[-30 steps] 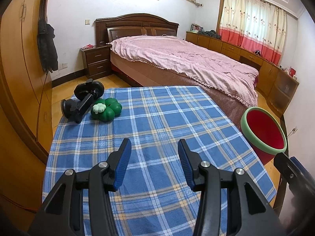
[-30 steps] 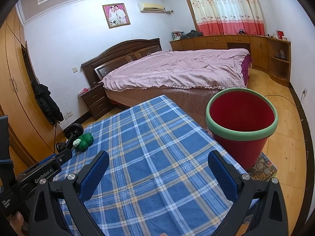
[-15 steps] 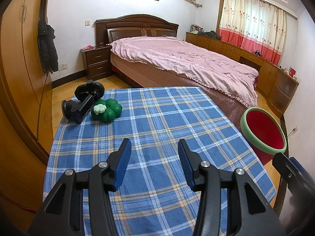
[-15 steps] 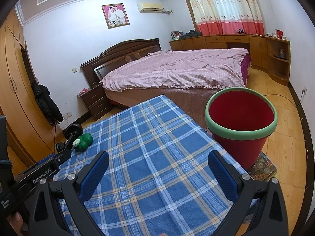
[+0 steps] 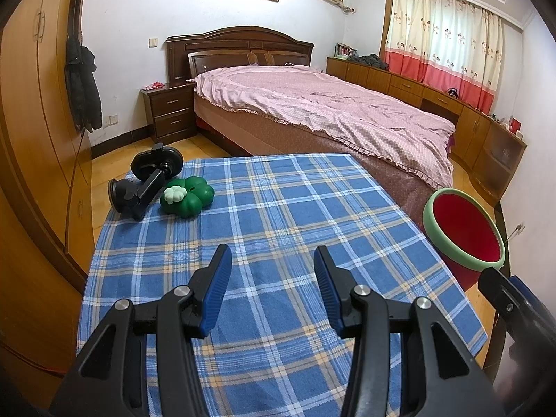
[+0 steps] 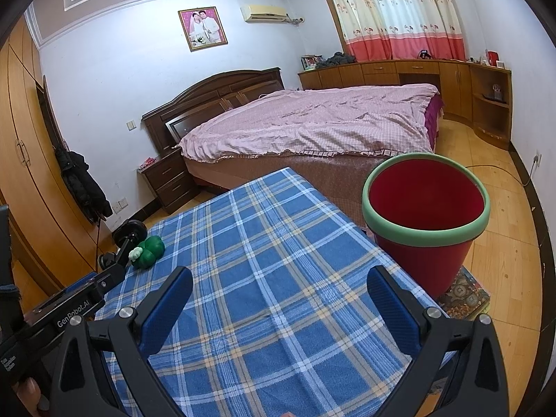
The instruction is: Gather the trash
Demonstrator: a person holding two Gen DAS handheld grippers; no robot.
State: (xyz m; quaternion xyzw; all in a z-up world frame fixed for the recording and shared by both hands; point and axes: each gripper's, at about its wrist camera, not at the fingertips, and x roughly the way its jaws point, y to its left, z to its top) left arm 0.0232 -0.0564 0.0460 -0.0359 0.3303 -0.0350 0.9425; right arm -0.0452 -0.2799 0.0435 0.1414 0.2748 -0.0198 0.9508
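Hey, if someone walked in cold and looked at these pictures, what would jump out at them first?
Probably the red bin with the green rim, standing on the floor just off the right edge of the blue plaid tablecloth. Next, the green clover-shaped object and the black suction mount beside it at the table's far left corner. Both the left gripper and the right gripper are open and empty over the near cloth.

Checked cloth covering a bedroom table [image 5: 278, 243]

A blue plaid tablecloth [image 6: 278, 278] is lying over the table, with a green clover-shaped object [image 5: 187, 196] and a black suction-cup mount [image 5: 146, 180] sitting side by side, touching, at its far left corner, while a red bin with a green rim [image 6: 425, 215] is standing just beside its right edge
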